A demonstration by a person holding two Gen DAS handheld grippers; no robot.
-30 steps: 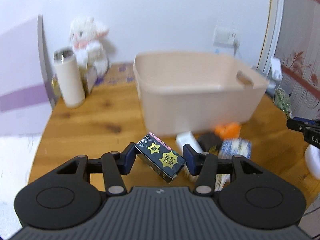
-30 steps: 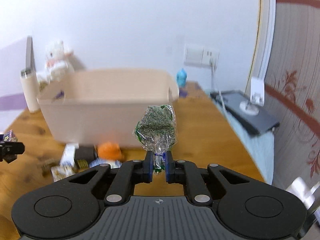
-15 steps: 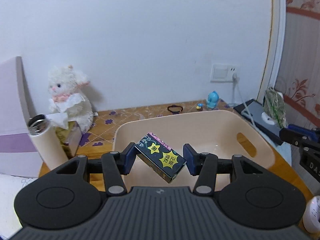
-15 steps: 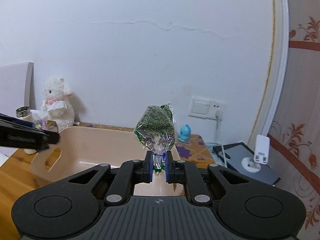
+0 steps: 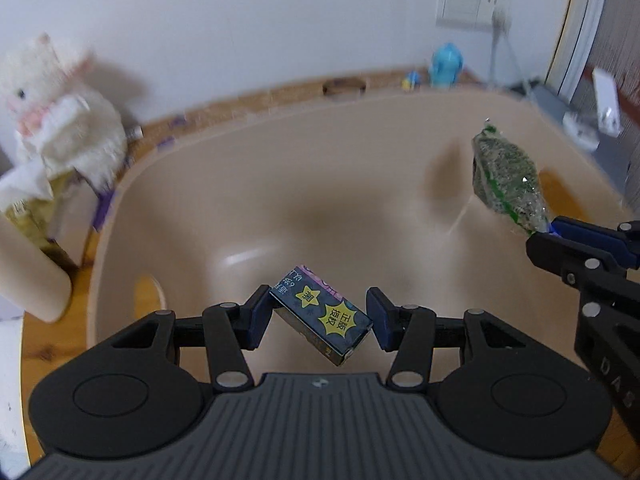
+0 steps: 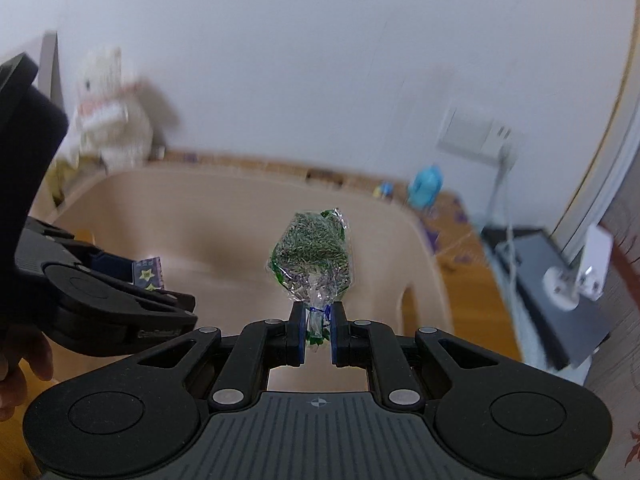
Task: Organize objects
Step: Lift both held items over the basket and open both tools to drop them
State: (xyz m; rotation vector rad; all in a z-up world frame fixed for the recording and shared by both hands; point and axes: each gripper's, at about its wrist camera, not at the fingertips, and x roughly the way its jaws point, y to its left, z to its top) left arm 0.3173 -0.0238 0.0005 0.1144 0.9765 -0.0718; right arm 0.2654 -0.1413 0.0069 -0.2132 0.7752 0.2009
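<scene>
both grippers are over the beige plastic tub [image 5: 168, 168], each loaded. the left gripper [image 5: 318, 318] is clamped on a dark blue card box [image 5: 322, 318] with yellow star labels. the box sits skewed between the pads, one corner low, and hangs above the tub floor near the front wall. the right gripper [image 6: 317, 334] pinches the tied neck of a clear packet of green dried herbs [image 6: 312, 258]; the bulb of the packet stands up past the fingertips. in the left wrist view the same packet [image 5: 506, 178] hangs over the right half of the tub, well apart from the box. the tub interior looks bare apart from shadows.

step in hand, as i read it: release both items into the tub.

notes for doing it well:
- lower each tool inside the rim before parting the pads, so nothing bounces off the wall or out.
- the box is gripped across a diagonal, so it will likely tip as the pads let go. keep it low and open slowly.
- the packet is light and crinkly and may cling to a pad. open wide, then lift straight up.
- keep the two tools apart on the way out; the right one sits close on the left tool's right side.

background, blurred: white plush toy [image 5: 60, 120], blue figurine [image 5: 446, 65], wall socket [image 5: 468, 10].
</scene>
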